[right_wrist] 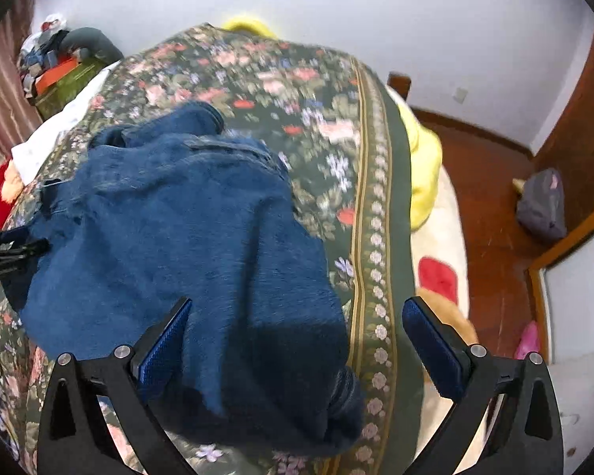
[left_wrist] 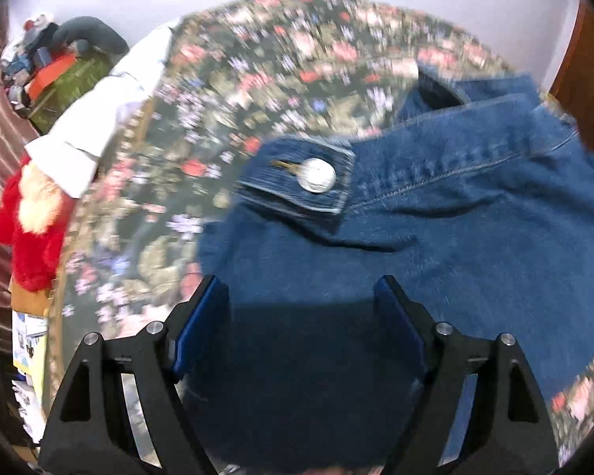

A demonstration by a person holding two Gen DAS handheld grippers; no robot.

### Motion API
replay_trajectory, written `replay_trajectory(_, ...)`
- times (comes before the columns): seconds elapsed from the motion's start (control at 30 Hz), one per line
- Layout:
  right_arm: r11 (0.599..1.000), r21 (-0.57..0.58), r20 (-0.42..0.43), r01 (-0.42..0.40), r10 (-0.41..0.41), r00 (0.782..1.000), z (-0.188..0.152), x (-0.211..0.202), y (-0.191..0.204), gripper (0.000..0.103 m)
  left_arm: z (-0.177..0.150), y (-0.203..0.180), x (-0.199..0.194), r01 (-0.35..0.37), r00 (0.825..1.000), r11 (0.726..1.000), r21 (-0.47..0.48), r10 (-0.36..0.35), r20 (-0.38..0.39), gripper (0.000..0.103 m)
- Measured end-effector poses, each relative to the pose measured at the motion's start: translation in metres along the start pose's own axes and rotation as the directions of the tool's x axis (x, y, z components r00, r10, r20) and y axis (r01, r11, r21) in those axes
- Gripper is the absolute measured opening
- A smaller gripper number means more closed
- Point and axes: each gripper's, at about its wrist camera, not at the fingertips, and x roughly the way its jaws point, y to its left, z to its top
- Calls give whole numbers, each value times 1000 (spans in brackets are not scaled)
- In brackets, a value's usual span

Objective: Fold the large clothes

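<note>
Currently denim jacket (right_wrist: 170, 237) lying rumpled on floral bedspread (right_wrist: 297, 91), frame centre. Left gripper (left_wrist: 301, 308) and right gripper (right_wrist: 297, 328) both hovering spread, holding nothing. Risk: pinching bedspread with denim; thick cuff (left_wrist: 297, 178) slipping, skewing fold.

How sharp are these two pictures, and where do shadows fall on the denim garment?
Left wrist view: the floral bedspread is smeared by motion blur, the metal button is fairly sharp, and a dark shadow lies on the denim garment between the open left gripper fingers. Right wrist view: milder blur, a shadow ahead of the open right gripper, strong fisheye bending.
</note>
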Motion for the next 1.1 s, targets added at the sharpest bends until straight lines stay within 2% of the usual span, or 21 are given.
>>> replay_trajectory(0.1,1000,-9,83,-21,22,996,4,-32,13,103,-16,20,-31,16,998,998,-59,-12,62,82)
replay_trajectory(0.17,999,-10,112,-45,46,993,6,-49,24,103,-27,34,-44,63,996,991,-118,-56,66,82)
replay_trajectory(0.23,997,-28,131,-75,78,988,8,-60,36,103,-39,47,-52,128,991,970,-205,-119,56,82)
replay_trajectory(0.33,992,-78,148,-103,114,982,7,-67,64,103,-62,62,-52,215,975,911,-352,-218,32,82)
replay_trajectory(0.4,990,-106,150,-95,111,982,5,-65,79,103,-79,65,-47,261,959,867,-425,-284,11,82)
replay_trajectory(0.53,983,-170,107,-75,94,990,-5,-42,106,103,-101,60,-40,327,926,803,-499,-377,-1,82)
replay_trajectory(0.57,980,-187,81,-68,84,993,-9,-32,113,103,-105,59,-36,351,912,780,-518,-410,1,82)
replay_trajectory(0.63,975,-217,26,-53,60,998,-18,-12,120,103,-113,59,-28,396,877,714,-578,-481,7,82)
replay_trajectory(0.7,967,-255,-20,-22,17,1000,-26,8,126,103,-117,59,-15,440,827,624,-646,-562,20,82)
replay_trajectory(0.73,960,-280,-4,0,-2,1000,-31,11,128,103,-118,59,-10,455,804,581,-675,-595,29,82)
replay_trajectory(0.8,944,-327,28,30,-22,999,-37,12,134,103,-116,58,2,479,764,515,-711,-643,49,82)
replay_trajectory(0.87,939,-344,27,32,-24,999,-39,12,135,103,-112,56,10,489,747,482,-727,-662,64,82)
replay_trajectory(0.9,939,-342,26,26,-18,999,-38,12,133,103,-109,55,16,492,744,467,-735,-664,76,82)
replay_trajectory(1.0,945,-326,13,2,3,1000,-36,12,128,103,-106,57,35,467,765,443,-766,-636,99,82)
replay_trajectory(1.03,946,-324,15,-1,6,1000,-36,12,128,103,-106,58,44,469,757,410,-782,-643,117,82)
replay_trajectory(1.07,946,-324,19,-2,9,1000,-37,12,127,103,-108,59,53,480,738,355,-802,-658,150,82)
replay_trajectory(1.1,946,-326,22,-2,10,1000,-38,12,127,103,-110,60,58,478,736,312,-821,-653,180,82)
